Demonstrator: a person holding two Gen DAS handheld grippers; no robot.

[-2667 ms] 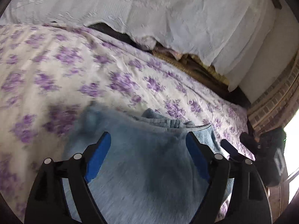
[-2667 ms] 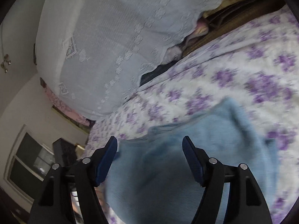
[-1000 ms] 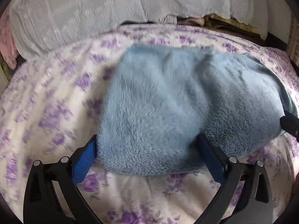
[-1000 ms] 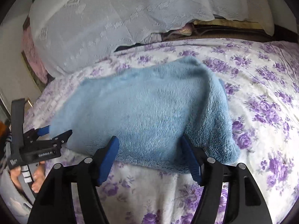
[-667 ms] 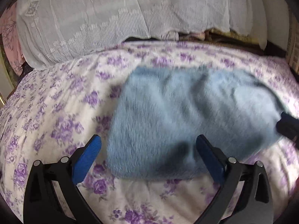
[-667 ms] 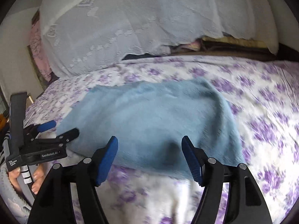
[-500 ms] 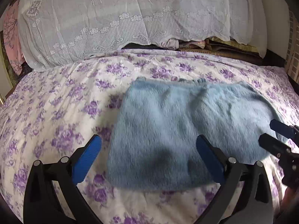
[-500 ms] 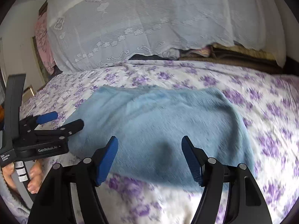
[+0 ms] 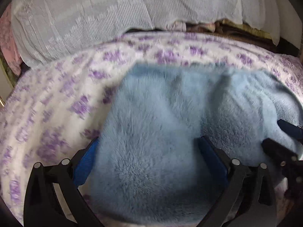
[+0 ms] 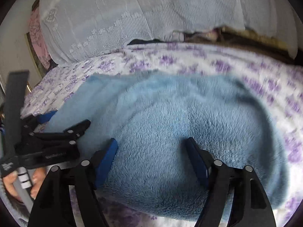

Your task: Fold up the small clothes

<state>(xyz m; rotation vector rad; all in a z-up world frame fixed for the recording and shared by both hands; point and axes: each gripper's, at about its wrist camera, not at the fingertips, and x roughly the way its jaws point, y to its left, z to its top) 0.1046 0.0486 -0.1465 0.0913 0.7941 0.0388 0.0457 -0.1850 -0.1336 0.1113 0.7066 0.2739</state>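
Note:
A folded light blue fleece garment [image 9: 161,132] lies on the purple-flowered bedspread [image 9: 56,98]. My left gripper [image 9: 147,147] is open, its blue pads straddling the garment's near left part, low over the fleece. My right gripper [image 10: 151,147] is open too, its pads straddling the garment [image 10: 170,123] near its right part. The right gripper's tips also show at the right edge of the left wrist view [image 9: 284,138], and the left gripper shows at the left of the right wrist view [image 10: 62,132].
A pile covered by a white lace cloth [image 9: 113,13] rises behind the bedspread [image 10: 246,71]. Folded brown and tan fabrics [image 10: 246,36] lie under its right end. A pink cloth [image 10: 37,28] hangs at the far left.
Both grippers have moved forward and down onto the garment, which now fills the space between their open fingers. Half a second ago they were held back from it.

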